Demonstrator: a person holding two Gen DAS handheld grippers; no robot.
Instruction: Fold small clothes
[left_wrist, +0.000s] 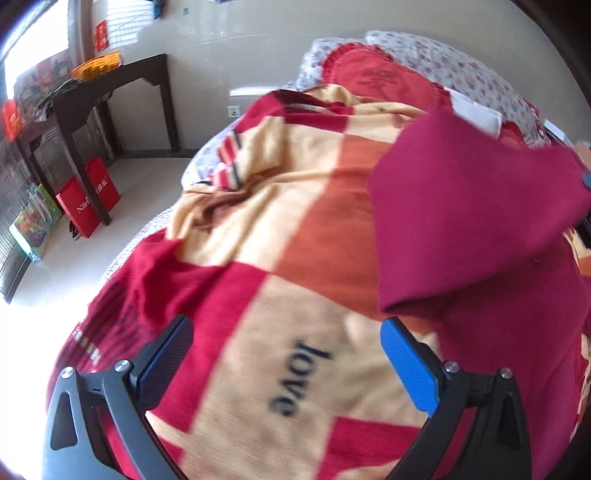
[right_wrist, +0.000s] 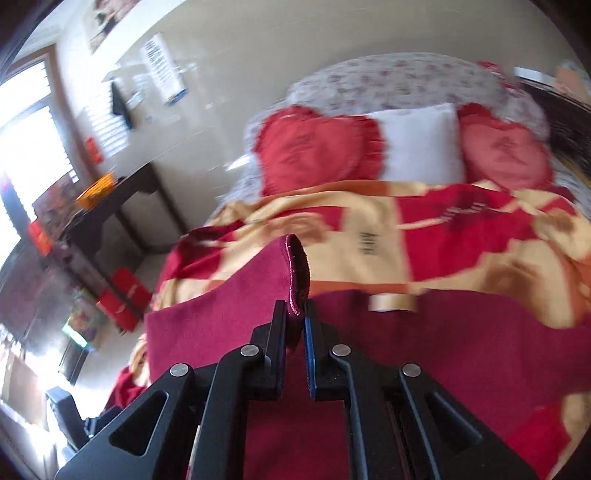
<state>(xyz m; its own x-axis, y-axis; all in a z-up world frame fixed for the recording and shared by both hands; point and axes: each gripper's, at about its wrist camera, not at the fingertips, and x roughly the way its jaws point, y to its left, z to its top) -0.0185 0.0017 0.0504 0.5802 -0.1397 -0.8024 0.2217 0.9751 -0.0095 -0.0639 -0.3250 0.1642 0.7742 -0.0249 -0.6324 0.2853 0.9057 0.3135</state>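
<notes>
Right gripper (right_wrist: 295, 325) clamped on maroon garment (right_wrist: 236, 317) hem; left gripper (left_wrist: 288, 354) open, empty above the bed blanket (left_wrist: 258, 221). Best carried across low, edges aligned.

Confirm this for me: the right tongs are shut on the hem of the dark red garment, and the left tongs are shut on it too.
Half right. The right tongs are shut on the hem of the dark red garment. The left tongs are not: the left wrist view shows them wide open over the blanket, holding nothing.

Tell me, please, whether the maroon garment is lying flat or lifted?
Partly lifted: the right gripper pinches the maroon garment at its hem, raising it off the blanket.
</notes>
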